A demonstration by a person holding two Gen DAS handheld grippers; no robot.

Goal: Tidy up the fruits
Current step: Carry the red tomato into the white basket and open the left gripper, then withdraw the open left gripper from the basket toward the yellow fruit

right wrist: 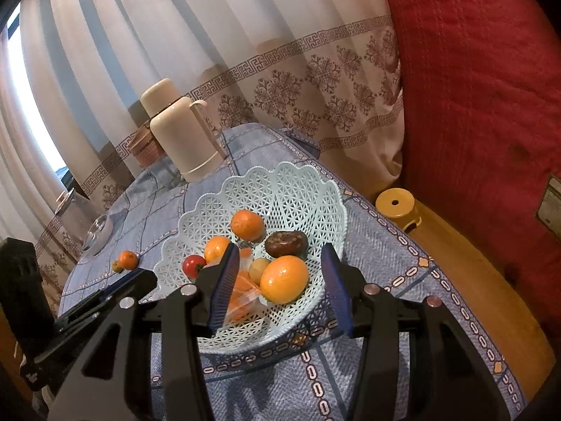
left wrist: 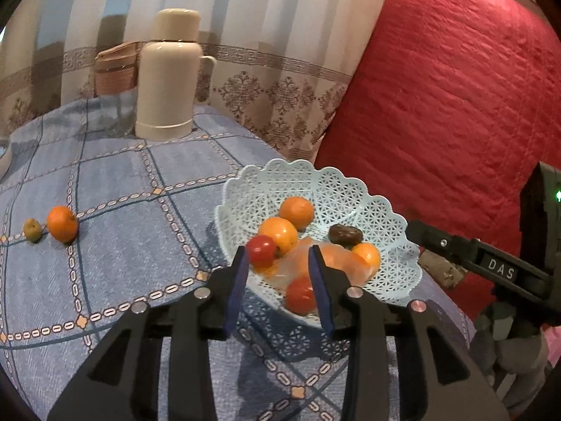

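Blue checked cloth covers the counter (left wrist: pixel 115 182). Toward its left edge, seen from the left wrist, a small green fruit (left wrist: pixel 32 230) sits just beside a loose orange (left wrist: pixel 62 224), both well apart from the basket. At the far edge stands a cream thermos (left wrist: pixel 168 80) with a glass jar (left wrist: pixel 115 84) just behind it on the left.

Near the counter's right edge rests a pale blue lattice basket (left wrist: pixel 350 189). It holds several oranges (left wrist: pixel 296 212), a red tomato (left wrist: pixel 261 251) at its left rim, another red fruit (left wrist: pixel 300 294) at the near rim, a dark brown fruit (left wrist: pixel 345 235) toward the far right, and a clear packet (right wrist: pixel 245 294) with orange contents.

The left claw (left wrist: pixel 278 280) hangs over the basket's near left rim, its blue pads narrowly apart and holding nothing; the tomato lies just beyond its left fingertip. The right claw (right wrist: pixel 280 277) hovers over the basket's near side, moderately apart, with a large orange (right wrist: pixel 284 279) between the pads but touched by neither.

Right of the counter are a red quilted cover (left wrist: pixel 455 105) and a yellow stool (right wrist: pixel 396 207) on the floor.
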